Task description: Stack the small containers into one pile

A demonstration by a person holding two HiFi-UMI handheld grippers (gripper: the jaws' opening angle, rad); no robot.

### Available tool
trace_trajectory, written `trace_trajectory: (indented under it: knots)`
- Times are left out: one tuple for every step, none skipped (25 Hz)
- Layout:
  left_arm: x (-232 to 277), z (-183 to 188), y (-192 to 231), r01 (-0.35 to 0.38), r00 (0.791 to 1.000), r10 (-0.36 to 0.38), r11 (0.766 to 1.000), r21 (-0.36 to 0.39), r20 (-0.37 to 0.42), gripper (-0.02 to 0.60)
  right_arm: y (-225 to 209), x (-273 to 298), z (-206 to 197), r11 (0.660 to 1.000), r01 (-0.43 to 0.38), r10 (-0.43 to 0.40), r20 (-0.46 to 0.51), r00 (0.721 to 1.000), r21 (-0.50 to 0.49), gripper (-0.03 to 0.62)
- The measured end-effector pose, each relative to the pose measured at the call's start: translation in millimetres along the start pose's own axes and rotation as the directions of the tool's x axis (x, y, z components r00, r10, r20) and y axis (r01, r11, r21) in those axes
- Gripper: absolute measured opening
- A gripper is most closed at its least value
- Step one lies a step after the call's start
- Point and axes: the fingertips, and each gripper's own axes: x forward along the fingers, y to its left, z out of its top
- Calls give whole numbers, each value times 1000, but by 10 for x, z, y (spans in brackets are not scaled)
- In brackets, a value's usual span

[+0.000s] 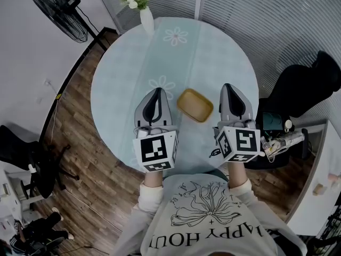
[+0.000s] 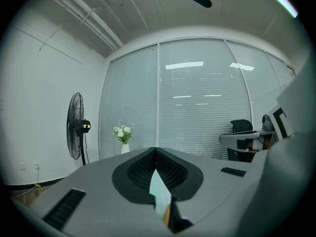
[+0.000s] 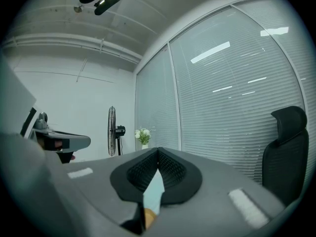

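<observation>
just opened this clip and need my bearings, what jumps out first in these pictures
Two grey grippers, the left gripper and right gripper, both shut and empty, point across a round table under a pale blue flowered cloth. Between them lies a shallow yellow container. A white vase of flowers stands at the table's far edge, a black fan on the floor to its left.

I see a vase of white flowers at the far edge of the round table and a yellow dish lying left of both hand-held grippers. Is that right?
Not quite. The head view shows the yellow dish lying between the left hand-held gripper and the right hand-held gripper, not left of both. The vase does stand at the round table's far edge.
</observation>
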Motion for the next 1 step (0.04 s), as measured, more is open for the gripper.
trace_trajectory:
  knots:
    - [8,-3,-2,0,1000,0,1000,0,-1,6,-2,7,1,1000,0,0,0,1000,0,11]
